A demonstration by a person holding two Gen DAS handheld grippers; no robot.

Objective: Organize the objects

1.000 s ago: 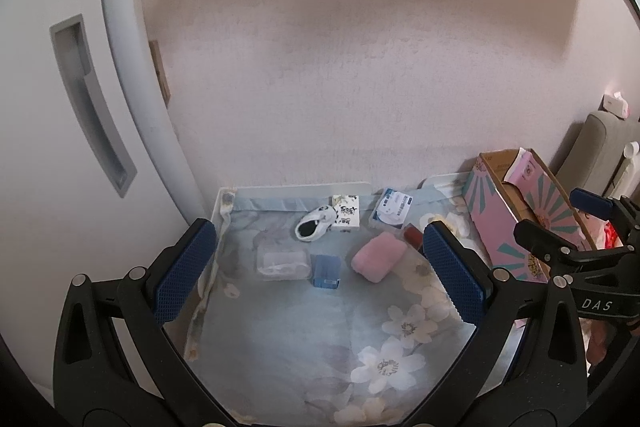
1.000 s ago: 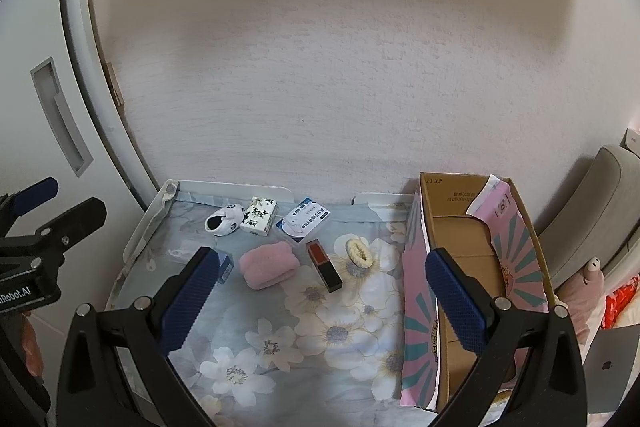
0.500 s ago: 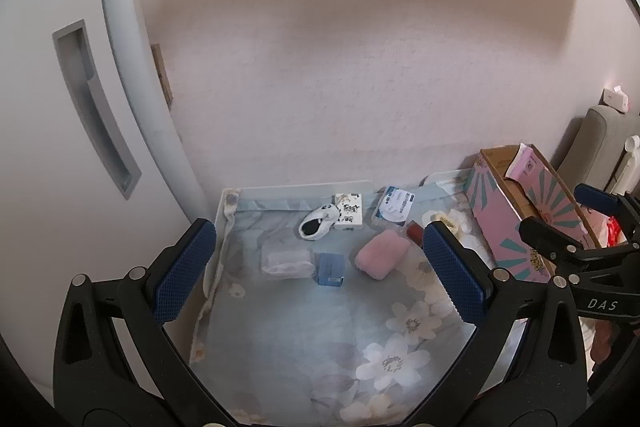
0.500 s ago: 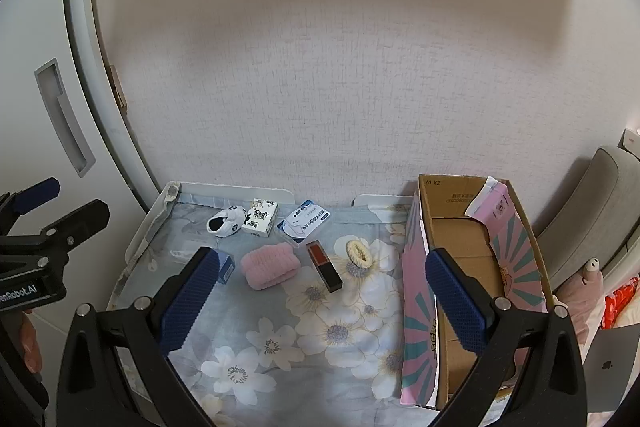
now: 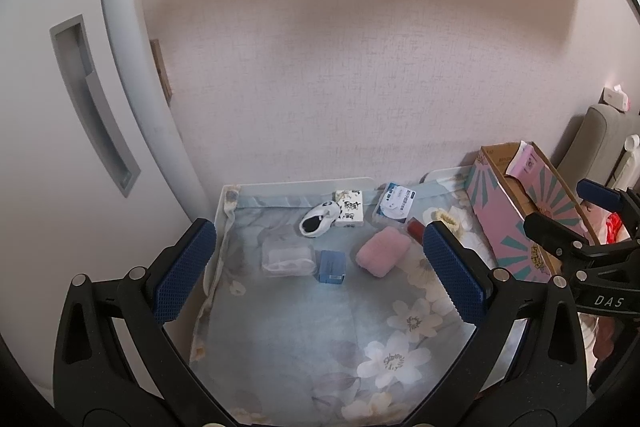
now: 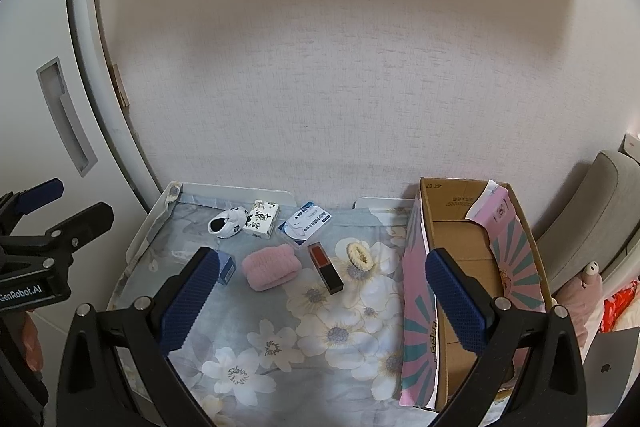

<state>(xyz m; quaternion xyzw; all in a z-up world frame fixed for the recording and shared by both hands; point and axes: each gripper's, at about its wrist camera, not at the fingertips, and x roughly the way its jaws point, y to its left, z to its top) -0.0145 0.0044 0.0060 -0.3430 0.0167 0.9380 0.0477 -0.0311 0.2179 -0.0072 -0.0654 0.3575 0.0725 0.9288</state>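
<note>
On a floral cloth (image 6: 312, 343) lie a pink fluffy roll (image 6: 271, 271) (image 5: 383, 251), a red-and-black lipstick box (image 6: 325, 267), a cream scrunchie (image 6: 359, 255), a small blue box (image 5: 332, 266), a clear plastic pouch (image 5: 287, 258), a black-and-white sock (image 5: 317, 223) (image 6: 227, 223), a printed tissue pack (image 6: 262, 218) and a white-blue packet (image 6: 305, 223). An open pink cardboard box (image 6: 476, 279) (image 5: 520, 215) stands at the right. My left gripper (image 5: 320, 277) and right gripper (image 6: 324, 301) are both open and empty, held high above the cloth.
A white cabinet door with a recessed handle (image 5: 92, 107) stands at the left. A textured wall (image 6: 320, 87) backs the table. A grey cushion (image 6: 600, 211) and a laptop corner (image 6: 608, 367) lie at the right.
Both grippers have risen and drawn back a little, so the table looks smaller and lower. Nothing on the cloth has moved.
</note>
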